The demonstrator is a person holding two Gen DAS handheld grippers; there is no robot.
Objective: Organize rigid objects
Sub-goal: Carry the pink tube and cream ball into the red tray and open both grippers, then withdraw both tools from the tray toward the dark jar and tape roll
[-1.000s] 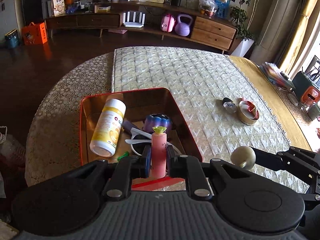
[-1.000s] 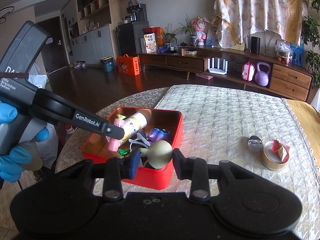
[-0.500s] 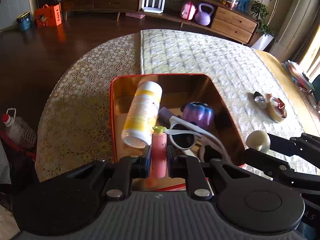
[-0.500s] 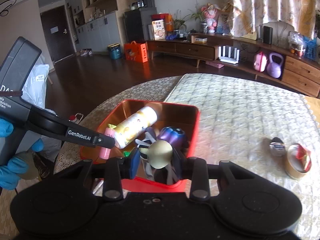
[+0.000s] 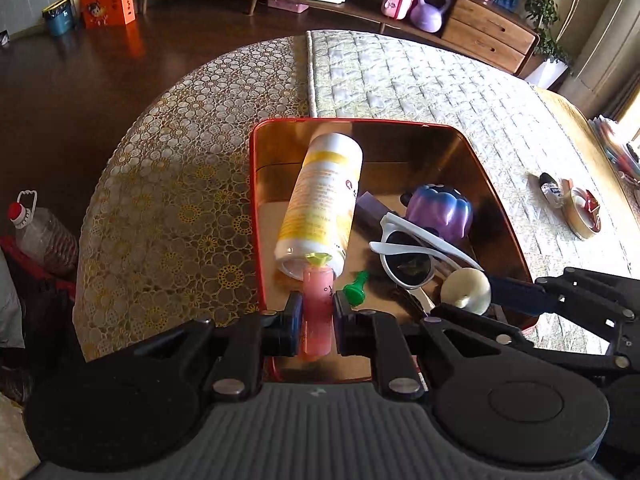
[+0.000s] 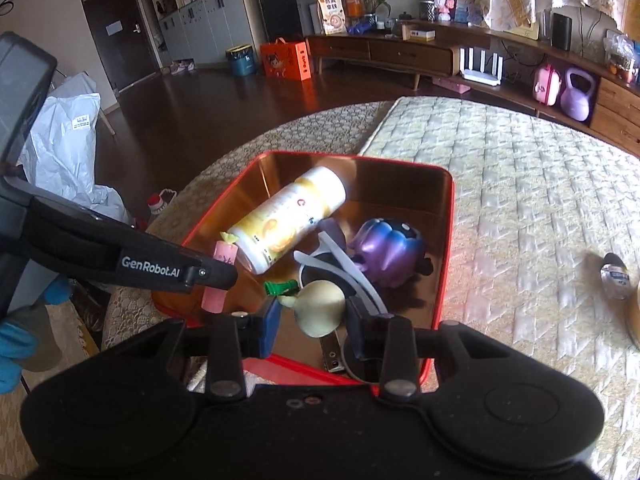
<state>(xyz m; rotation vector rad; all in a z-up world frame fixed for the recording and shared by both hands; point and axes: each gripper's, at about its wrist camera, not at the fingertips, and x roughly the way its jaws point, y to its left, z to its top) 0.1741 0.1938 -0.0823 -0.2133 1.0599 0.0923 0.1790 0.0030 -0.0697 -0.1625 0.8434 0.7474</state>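
A red tin box [image 5: 256, 216] [image 6: 446, 240] sits on the table with a white-and-yellow bottle [image 5: 320, 204] [image 6: 288, 220], a purple toy [image 5: 440, 208] [image 6: 390, 248], white sunglasses [image 5: 408, 252] [image 6: 340, 264] and a small green piece [image 5: 355, 290] [image 6: 280, 287] inside. My left gripper [image 5: 316, 318] is shut on a pink tube with a yellow-green cap [image 5: 317, 300] [image 6: 218, 276], held over the box's near left part. My right gripper [image 6: 312, 320] is shut on a cream ball-shaped object [image 6: 322, 308] [image 5: 466, 290] above the box's near right corner.
A round tape-like ring [image 5: 580, 216] and a small bottle [image 5: 550, 188] [image 6: 616, 276] lie on the quilted cloth [image 5: 420, 88] right of the box. A plastic jug [image 5: 40, 236] stands on the floor at the left. A gloved hand [image 6: 16, 340] holds the left gripper.
Both grippers have come down and forward over the red box, each still holding its object. The box's contents now lie much closer under them.
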